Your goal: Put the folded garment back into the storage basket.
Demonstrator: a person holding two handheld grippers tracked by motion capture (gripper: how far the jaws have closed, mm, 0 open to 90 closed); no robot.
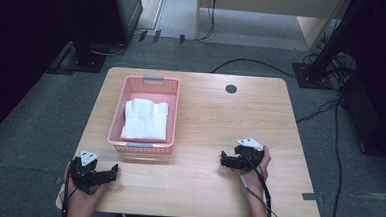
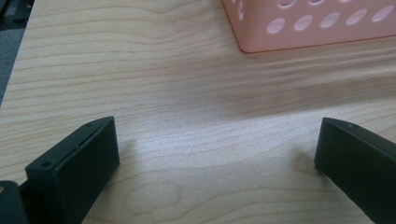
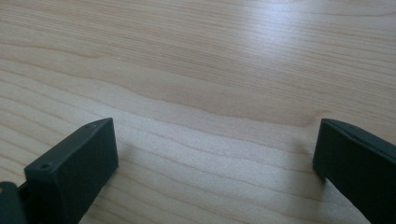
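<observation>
Pink basket [image 1: 118, 119] near left gripper [image 1: 113, 172] — snag risk.
Fingers spread on both, right gripper [image 1: 223, 159] included — white cloth [image 1: 145, 119] could be missed.

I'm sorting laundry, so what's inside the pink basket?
The pink basket holds a folded white cloth that covers most of its floor. Whatever may lie beneath the cloth is hidden.

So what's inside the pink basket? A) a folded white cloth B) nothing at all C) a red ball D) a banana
A: in the high view a folded white cloth lies inside the pink basket, while both grippers rest on the table nearer the person.
</observation>
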